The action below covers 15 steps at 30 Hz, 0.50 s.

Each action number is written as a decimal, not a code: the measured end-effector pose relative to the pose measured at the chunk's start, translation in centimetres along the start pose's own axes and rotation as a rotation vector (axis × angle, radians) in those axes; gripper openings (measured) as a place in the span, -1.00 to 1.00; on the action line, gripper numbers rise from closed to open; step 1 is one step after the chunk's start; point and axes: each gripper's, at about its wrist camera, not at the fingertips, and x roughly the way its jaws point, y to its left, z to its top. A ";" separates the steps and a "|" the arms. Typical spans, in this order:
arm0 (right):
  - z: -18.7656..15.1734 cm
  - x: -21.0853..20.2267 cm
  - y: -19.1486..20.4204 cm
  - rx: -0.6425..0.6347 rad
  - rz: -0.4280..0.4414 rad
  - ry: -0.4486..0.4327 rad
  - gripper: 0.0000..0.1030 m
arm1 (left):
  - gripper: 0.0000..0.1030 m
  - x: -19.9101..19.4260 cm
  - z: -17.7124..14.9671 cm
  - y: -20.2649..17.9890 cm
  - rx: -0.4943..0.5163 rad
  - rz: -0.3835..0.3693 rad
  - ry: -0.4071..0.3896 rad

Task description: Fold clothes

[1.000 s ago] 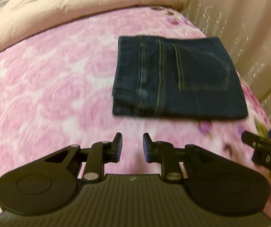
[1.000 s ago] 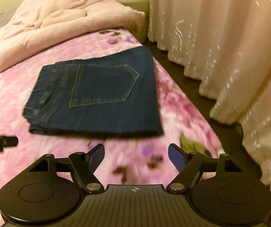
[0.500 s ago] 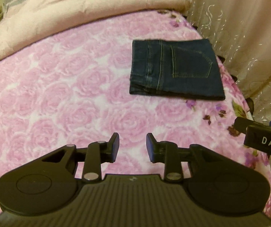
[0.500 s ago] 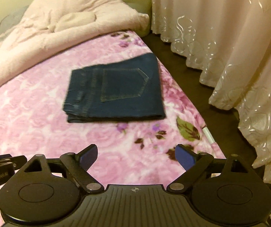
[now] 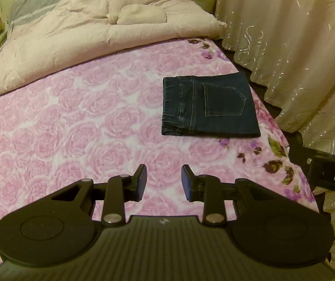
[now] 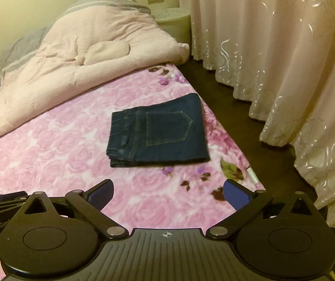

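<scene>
Both hand-held grippers (image 5: 163, 182) (image 6: 168, 193) agape, empty.

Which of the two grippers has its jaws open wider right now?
The right gripper: its blue pads stand far apart, spread as wide as they go and just opening further. The left gripper shows only a narrow gap. Neither holds anything; the folded jeans lie on the bed.

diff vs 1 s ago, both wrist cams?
Both grippers pulled up and back from the jeans, which look smaller now. Right gripper has just been opening, left gripper slightly too; both empty. Jeans stay folded on the blanket.
</scene>
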 end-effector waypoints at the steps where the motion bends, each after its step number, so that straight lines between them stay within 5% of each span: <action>1: -0.1 -0.3 0.2 -0.006 -0.005 -0.001 0.98 | -0.45 -0.3 -0.1 0.0 0.003 -0.003 -0.002; 15: -1.0 -3.2 1.4 -0.045 -0.024 -0.026 0.98 | -0.42 -3.7 -0.8 0.5 0.019 -0.036 -0.040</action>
